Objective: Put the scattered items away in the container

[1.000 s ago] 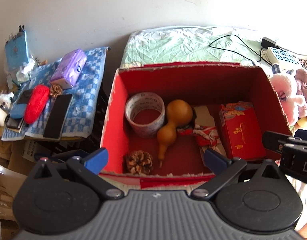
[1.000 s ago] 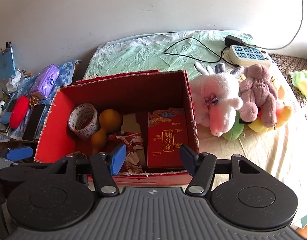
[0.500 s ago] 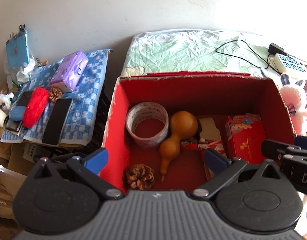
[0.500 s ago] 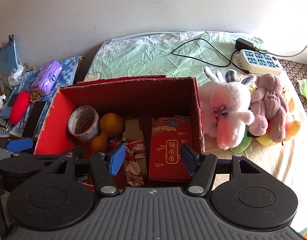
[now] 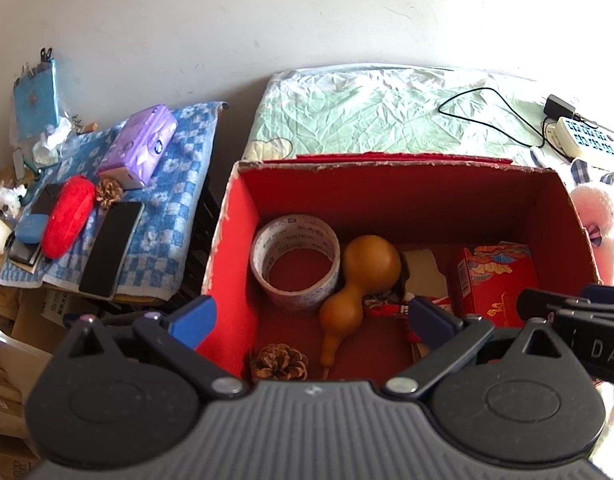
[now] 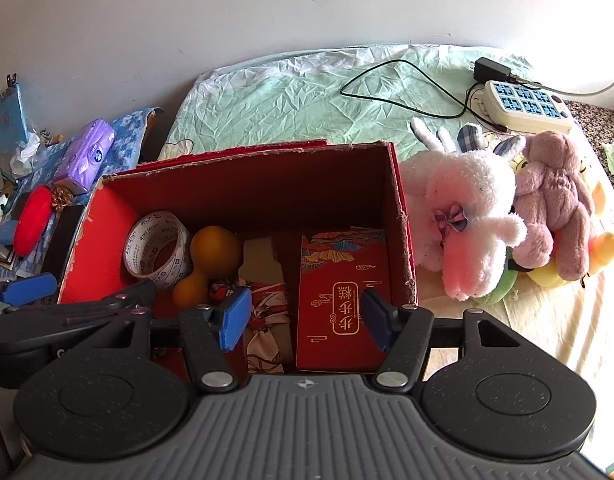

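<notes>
Both grippers hang empty above the near edge of an open red box (image 5: pixel 387 196), fingers spread apart with nothing between them. The left gripper (image 5: pixel 311 320) sits over the box's left half. Just past its fingers, on the box floor, lie a pine cone (image 5: pixel 280 362), a tan gourd (image 5: pixel 361 280) and, touching the gourd's left side, a roll of tape (image 5: pixel 295 264). The right gripper (image 6: pixel 305 314) hovers over the right half; directly ahead of it lies a red packet with gold print (image 6: pixel 341 284), and just left of its fingers a folded patterned cloth (image 6: pixel 267 312). These things already rest inside, so that part of the tidying looks done.

Further out, to the right of the right gripper and touching the box's outer wall, a pink stuffed rabbit (image 6: pixel 467 216) leans against other soft toys (image 6: pixel 555 200). Well to the left of the left gripper, a blue checked towel (image 5: pixel 175 200) holds a purple tissue pack (image 5: pixel 141 146), a red pouch (image 5: pixel 67 216), a second pine cone (image 5: pixel 109 192) and a dark phone (image 5: pixel 109 250). Probably these are what remains to collect.
</notes>
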The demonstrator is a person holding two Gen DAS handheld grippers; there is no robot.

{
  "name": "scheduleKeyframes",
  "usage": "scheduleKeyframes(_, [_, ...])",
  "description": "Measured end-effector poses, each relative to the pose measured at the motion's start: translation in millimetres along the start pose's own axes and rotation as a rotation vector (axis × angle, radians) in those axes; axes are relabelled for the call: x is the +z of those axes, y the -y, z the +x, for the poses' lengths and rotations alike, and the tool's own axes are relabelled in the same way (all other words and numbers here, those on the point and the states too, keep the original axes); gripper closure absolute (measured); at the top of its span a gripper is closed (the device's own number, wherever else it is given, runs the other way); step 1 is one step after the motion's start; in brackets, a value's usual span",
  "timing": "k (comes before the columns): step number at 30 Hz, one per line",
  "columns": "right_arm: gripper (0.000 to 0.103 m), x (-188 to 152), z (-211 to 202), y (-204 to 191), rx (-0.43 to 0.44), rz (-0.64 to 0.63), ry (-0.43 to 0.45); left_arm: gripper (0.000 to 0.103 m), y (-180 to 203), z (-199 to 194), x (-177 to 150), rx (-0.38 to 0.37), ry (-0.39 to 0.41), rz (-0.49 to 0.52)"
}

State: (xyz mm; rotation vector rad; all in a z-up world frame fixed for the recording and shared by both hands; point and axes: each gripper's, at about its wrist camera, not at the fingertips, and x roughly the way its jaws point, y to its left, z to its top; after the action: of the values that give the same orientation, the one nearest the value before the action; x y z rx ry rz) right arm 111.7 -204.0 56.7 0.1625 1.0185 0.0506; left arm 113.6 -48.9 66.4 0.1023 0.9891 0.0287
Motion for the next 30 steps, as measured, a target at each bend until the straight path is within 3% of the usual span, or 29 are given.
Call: scheduleKeyframes(30, [0.049,0.6,19.6,-16.0,0.006,-0.019,-0.030,0.002,-15.3,18.1,3.5,-0.001,-0.006,-0.028])
